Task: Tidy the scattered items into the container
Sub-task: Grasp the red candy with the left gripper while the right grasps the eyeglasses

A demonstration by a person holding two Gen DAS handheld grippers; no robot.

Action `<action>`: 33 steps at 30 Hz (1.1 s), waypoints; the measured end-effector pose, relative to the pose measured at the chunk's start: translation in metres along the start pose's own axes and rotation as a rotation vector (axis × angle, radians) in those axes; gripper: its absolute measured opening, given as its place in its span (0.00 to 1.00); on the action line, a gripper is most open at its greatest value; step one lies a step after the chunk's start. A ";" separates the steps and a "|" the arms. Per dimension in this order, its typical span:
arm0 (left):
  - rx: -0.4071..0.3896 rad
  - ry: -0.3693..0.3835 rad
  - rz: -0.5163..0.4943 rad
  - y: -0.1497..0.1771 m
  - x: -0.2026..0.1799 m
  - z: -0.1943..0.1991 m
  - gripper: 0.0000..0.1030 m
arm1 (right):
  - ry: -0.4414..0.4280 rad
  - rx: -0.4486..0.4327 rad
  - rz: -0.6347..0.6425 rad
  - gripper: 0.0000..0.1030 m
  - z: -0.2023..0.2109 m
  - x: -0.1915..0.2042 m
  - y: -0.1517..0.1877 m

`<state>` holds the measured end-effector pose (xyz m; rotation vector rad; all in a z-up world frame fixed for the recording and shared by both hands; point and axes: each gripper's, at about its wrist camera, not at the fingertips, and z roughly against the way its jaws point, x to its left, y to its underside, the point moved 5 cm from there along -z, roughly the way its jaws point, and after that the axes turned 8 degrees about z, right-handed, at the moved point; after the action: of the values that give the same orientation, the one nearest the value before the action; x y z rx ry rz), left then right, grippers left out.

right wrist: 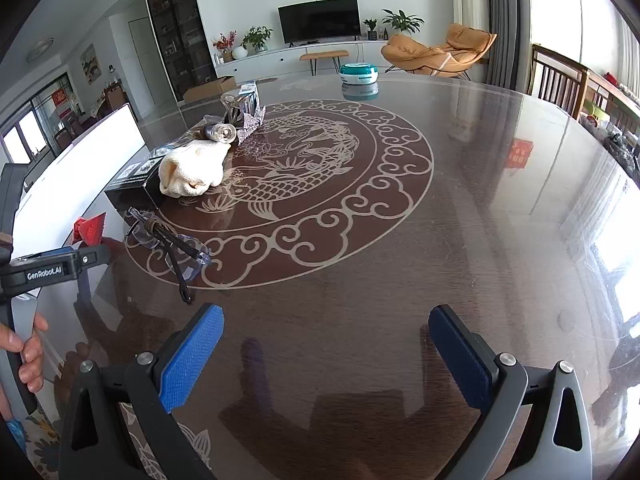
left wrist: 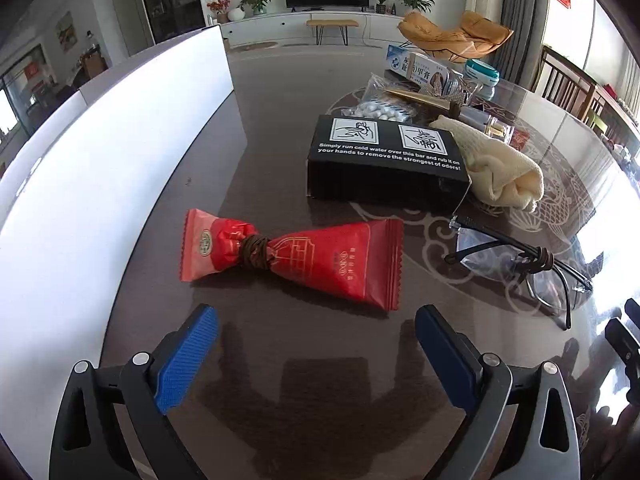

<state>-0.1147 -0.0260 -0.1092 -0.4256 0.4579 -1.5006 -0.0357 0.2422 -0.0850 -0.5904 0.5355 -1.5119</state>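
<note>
Along the left edge of the dark glossy round table (left wrist: 280, 92) stands the tall white flat-walled container (left wrist: 120, 128), its wall rising just beside the red foil snack packet cinched at its middle with a brown cord (left wrist: 296, 258). That packet lies flat on the table straight ahead of the left gripper (left wrist: 316, 332), whose blue-padded jaws stand wide apart and empty, with a strip of bare tabletop between the tips and the packet. The packet's long axis runs across the view, left to right and slightly tilted, so the jaws' opening lines up along its length rather than across it; the narrow tied waist sits roughly on the gripper's centre line, a little to the left. In my judgement the left gripper is much the nearer one, and a turn of the wrist, or a grip at the waist, would suit the pick before the short carry left to the container. Further right sit a black rectangular cardboard box with white printing (left wrist: 384, 160), a rolled cream knitted cloth (left wrist: 500, 172) leaning on it, and clear safety glasses with dark arms bound by cord (left wrist: 532, 264). The right gripper (right wrist: 326, 330) hovers over the bare near part of the table, jaws also wide apart and holding nothing, well away from the packet.
</note>
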 end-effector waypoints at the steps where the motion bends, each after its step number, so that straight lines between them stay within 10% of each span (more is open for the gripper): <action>1: -0.001 0.004 0.034 -0.002 0.006 0.002 0.98 | -0.001 0.000 -0.005 1.00 0.000 -0.001 0.000; 6: -0.029 0.026 0.290 -0.029 0.021 0.003 0.98 | -0.002 -0.001 -0.007 1.00 0.001 -0.001 0.000; 13: -0.015 -0.124 0.424 -0.041 0.014 -0.023 0.98 | -0.010 -0.001 -0.011 1.00 0.001 -0.001 0.000; 18: -0.016 -0.164 0.372 -0.029 0.023 -0.028 0.97 | -0.012 -0.001 -0.012 1.00 0.001 -0.001 0.000; 26: -0.066 -0.027 0.274 -0.009 0.059 -0.006 0.80 | -0.007 -0.002 -0.016 1.00 0.002 -0.002 0.000; 33: -0.039 -0.043 0.149 -0.027 0.038 -0.024 1.00 | -0.001 -0.002 -0.023 1.00 0.003 -0.005 0.001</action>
<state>-0.1492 -0.0641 -0.1159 -0.4440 0.4753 -1.3383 -0.0333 0.2470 -0.0838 -0.6004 0.5309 -1.5326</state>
